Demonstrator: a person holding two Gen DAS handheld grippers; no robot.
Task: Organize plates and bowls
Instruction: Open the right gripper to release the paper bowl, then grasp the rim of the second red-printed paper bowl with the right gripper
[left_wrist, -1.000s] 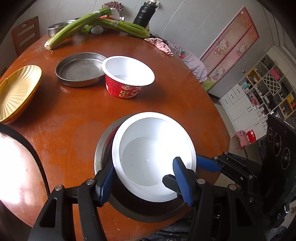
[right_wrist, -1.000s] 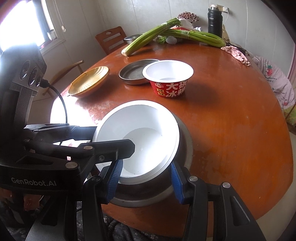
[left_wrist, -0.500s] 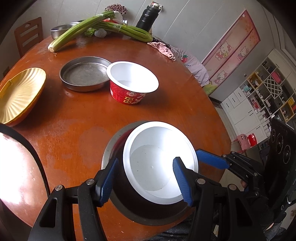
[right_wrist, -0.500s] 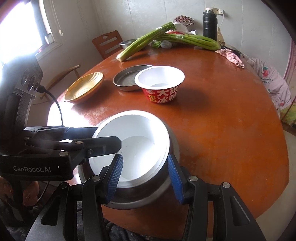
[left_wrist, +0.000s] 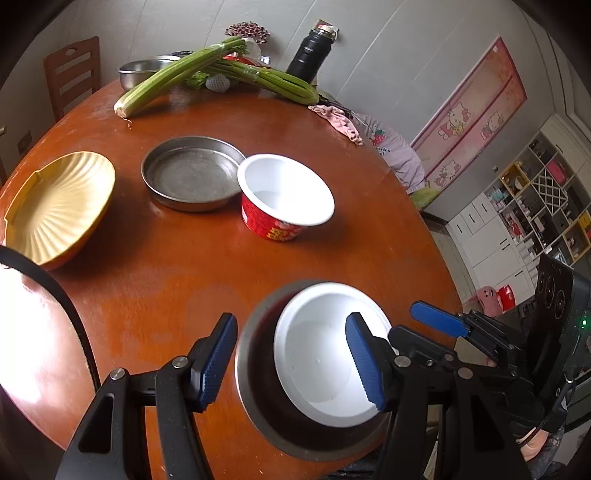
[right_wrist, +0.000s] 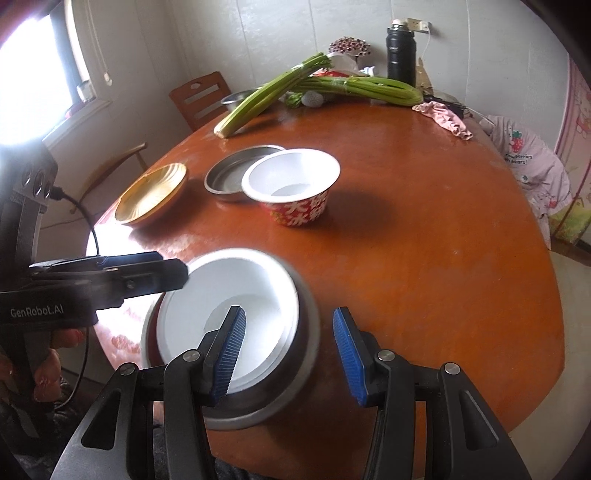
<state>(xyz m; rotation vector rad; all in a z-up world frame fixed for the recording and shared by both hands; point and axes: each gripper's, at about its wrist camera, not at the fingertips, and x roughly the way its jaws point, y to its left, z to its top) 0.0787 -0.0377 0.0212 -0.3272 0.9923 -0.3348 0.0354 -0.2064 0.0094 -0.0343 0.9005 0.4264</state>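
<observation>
From the left wrist view: the left gripper straddles one wall of a nested pair, a white bowl sitting inside a steel bowl, at the near edge of the round wooden table. One blue pad lies against the steel rim outside, the other is down inside the white bowl, so the tongs look clamped across both walls. Further back I count one ribbed yellow plate, one shallow steel pan and one red paper bowl with a white inside, just beside the pan. At the far side lie two bunches of celery, crossed, a second steel bowl, one black flask and one pink cloth. One wooden chair stands behind, and a pink wall panel carries Hello Kitty figures. Over to the right wrist view: the right gripper straddles the opposite wall, one pad inside the white bowl, one outside the steel rim with a sliver of table showing between, so I cannot tell whether it grips. The pair sits tilted and slightly blurred. The left tool's body reads "GenRobot.AI", and the red bowl bears large white Chinese characters.
</observation>
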